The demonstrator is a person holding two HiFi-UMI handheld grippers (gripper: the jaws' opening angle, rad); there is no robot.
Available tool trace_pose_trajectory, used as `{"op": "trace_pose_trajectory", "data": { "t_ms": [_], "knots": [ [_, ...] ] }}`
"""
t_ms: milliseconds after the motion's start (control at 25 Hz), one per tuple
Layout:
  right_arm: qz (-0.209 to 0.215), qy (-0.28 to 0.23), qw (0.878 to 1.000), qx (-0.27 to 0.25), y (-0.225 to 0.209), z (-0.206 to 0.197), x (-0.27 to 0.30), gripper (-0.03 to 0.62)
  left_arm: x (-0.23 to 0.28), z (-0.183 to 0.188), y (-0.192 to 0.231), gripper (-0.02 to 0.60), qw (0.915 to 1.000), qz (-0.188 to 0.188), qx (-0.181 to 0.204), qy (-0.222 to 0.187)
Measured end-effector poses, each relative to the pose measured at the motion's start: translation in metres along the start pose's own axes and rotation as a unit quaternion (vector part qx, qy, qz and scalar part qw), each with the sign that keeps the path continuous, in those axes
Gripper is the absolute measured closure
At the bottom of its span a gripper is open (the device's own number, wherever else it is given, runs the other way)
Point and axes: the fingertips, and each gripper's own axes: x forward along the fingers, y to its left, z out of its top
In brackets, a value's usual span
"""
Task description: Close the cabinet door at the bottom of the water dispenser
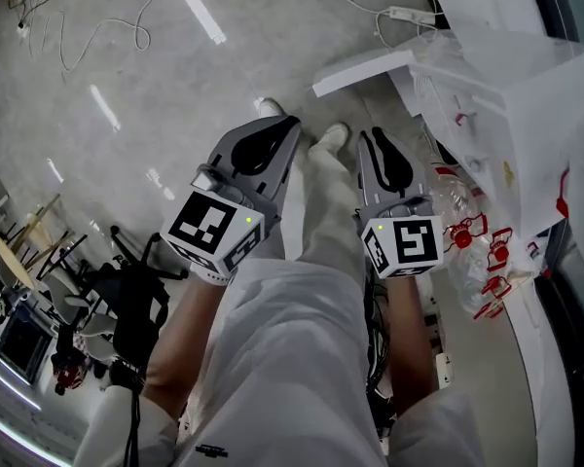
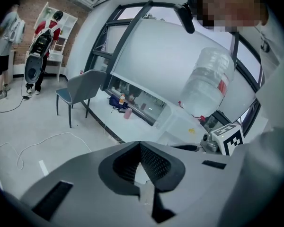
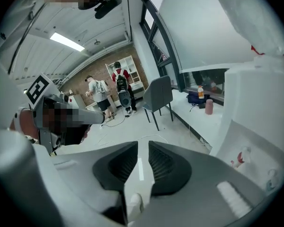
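The water dispenser [image 1: 526,115] stands at the right of the head view, white and draped in clear plastic with red print. A white panel [image 1: 365,71], apparently its open door, juts out to the left over the floor. In the left gripper view a large water bottle [image 2: 206,82] stands on top of the dispenser. My left gripper [image 1: 277,129] hangs above the floor in front of my legs, jaws together and empty [image 2: 139,144]. Beside it, left of the dispenser, my right gripper [image 1: 370,136] shows a narrow gap between its jaws with nothing in it [image 3: 142,144].
My own legs and white shoes [image 1: 321,139] are just below both grippers. Cables [image 1: 97,27] and a power strip [image 1: 409,13] lie on the grey floor. A grey chair [image 2: 83,89] stands by the window wall, and people [image 3: 102,91] stand far back near shelves.
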Motion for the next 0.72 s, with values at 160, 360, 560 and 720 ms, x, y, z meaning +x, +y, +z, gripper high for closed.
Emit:
{"op": "trace_pose_trajectory", "data": {
  "t_ms": [160,360,560,720],
  "knots": [
    [0.001,0.015,1.000,0.012,-0.008,-0.020,0.018,0.502,0.018,-0.011,0.013,0.575,1.0000,-0.002,0.000,0.008],
    [0.001,0.031,0.999,0.023,-0.017,-0.043,0.037,0.477,0.037,-0.030,0.025,0.575,0.9997,-0.006,-0.008,0.022],
    [0.002,0.050,0.998,0.038,-0.022,-0.068,0.057,0.440,0.050,-0.056,0.035,0.575,0.9989,-0.005,-0.015,0.043],
    [0.004,0.071,0.996,0.052,-0.025,-0.090,0.071,0.416,0.059,-0.071,0.042,0.577,0.9982,-0.006,-0.015,0.058]
  ]
}}
